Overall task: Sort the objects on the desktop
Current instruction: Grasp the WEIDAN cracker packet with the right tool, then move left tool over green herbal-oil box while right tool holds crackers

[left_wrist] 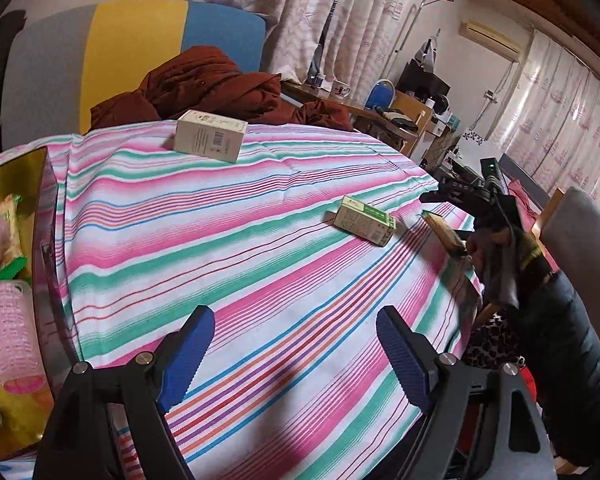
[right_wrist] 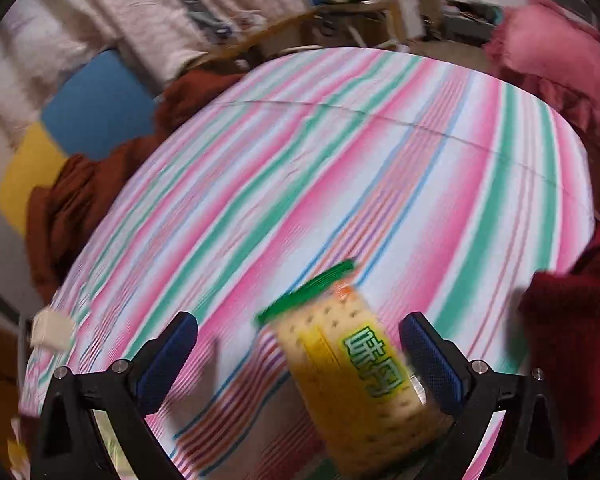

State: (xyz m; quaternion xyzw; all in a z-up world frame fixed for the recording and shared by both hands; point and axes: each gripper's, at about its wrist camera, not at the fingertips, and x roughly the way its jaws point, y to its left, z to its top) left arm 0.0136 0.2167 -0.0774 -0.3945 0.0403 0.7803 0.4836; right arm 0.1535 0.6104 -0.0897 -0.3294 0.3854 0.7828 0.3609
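Note:
My right gripper (right_wrist: 300, 322) is open above the striped tablecloth (right_wrist: 340, 160). A yellow cracker packet (right_wrist: 360, 372) with a green sealed end stands tilted between its fingers. The packet leans on the right finger (right_wrist: 432, 360) and stays apart from the left one. The left wrist view shows the same packet (left_wrist: 446, 234) raised at the table's right edge. My left gripper (left_wrist: 294, 314) is open over bare cloth near the front edge, with nothing between its fingers. A green-and-white small box (left_wrist: 364, 220) lies mid-right and a larger white box (left_wrist: 210, 136) lies at the far side.
A gold-lined container (left_wrist: 28, 168) at the left holds a pink hair roller (left_wrist: 16, 332) and snack packets. A rust-brown garment (left_wrist: 220, 84) is heaped on a chair behind the table. A grey chair (left_wrist: 584, 240) and a dark sleeve (left_wrist: 572, 344) are at the right.

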